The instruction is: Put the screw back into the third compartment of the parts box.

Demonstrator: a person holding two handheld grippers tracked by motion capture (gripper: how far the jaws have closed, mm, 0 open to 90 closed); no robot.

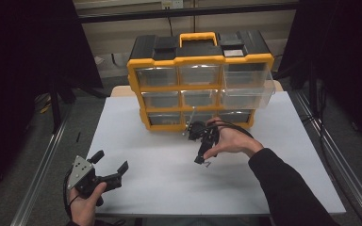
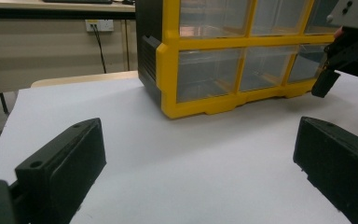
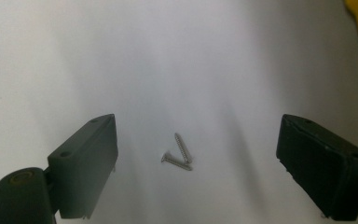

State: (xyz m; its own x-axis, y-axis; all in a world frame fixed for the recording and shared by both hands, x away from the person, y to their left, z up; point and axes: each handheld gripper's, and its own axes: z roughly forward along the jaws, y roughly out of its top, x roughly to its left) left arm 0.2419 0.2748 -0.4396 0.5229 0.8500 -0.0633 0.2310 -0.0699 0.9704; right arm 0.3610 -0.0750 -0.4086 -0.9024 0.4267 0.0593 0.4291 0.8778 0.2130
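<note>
Directly below our open right gripper (image 3: 196, 154), two screws (image 3: 179, 154) lie in a V between its jaws, seemingly touching; the left gripper (image 1: 111, 165) idles open, farther off.

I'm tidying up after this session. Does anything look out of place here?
Yes. Two screws lie loose on the white table, crossed in a V, between the open jaws of the right hand-held gripper. On the organizer, the right-hand drawer of the middle row stands pulled out.
</note>
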